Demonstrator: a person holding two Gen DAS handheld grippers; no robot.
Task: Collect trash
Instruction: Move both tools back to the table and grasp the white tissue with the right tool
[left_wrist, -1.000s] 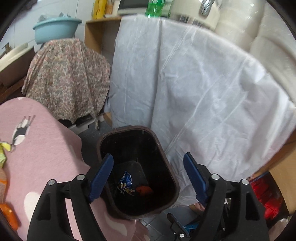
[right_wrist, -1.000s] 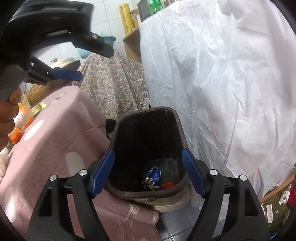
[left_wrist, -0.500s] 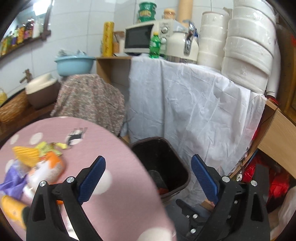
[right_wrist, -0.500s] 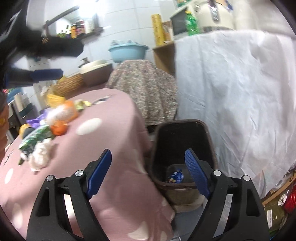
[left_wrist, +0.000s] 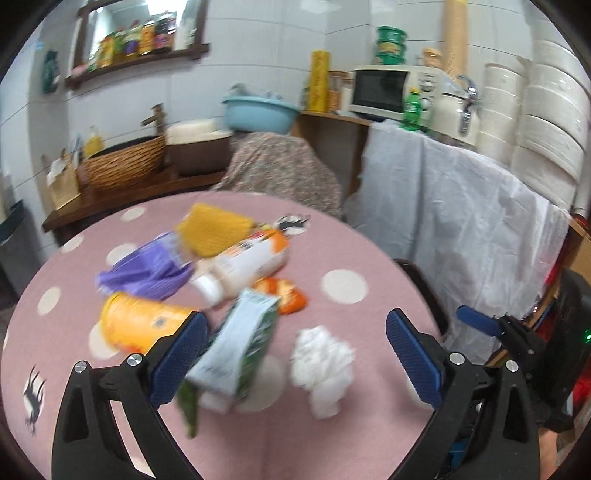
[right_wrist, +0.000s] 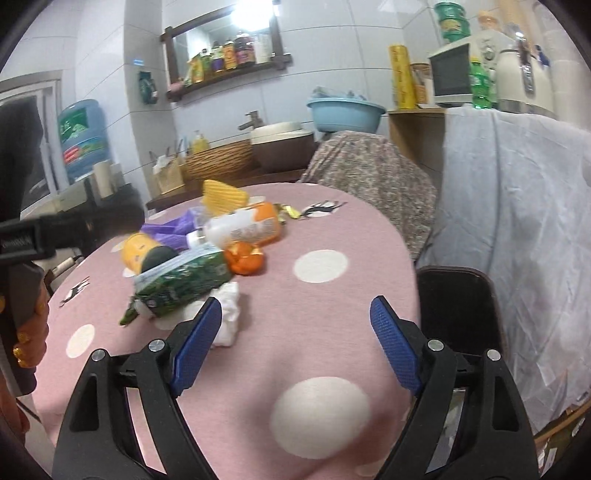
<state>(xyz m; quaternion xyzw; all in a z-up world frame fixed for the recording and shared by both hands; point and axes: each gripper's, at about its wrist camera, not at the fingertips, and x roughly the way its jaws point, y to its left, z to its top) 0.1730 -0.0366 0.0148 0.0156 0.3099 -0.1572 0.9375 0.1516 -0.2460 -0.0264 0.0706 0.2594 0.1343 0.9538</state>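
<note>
- The left gripper is hovering over the pink dotted tablecloth with its blue-padded jaws spread wide and nothing between them.
- Just ahead of its jaws, a green-and-white carton is lying tilted, and a crumpled white tissue is sitting beside it, toward the right finger.
- Beyond them the rest of the trash is lying bunched together: an orange-yellow cup on its side, a purple wrapper, a white-and-orange bottle, an orange peel and a yellow ridged packet.
- The right gripper is hanging near the table's edge, jaws likewise gaping and holding nothing.
- Its left finger is overlapping the tissue in the right wrist view; whether they are touching cannot be told.
- The dark brown bin is standing on the floor just beside the table, to the right of the right gripper.
- A white sheet is draping the furniture behind the bin, and a floral cloth is covering something past the table.
</note>
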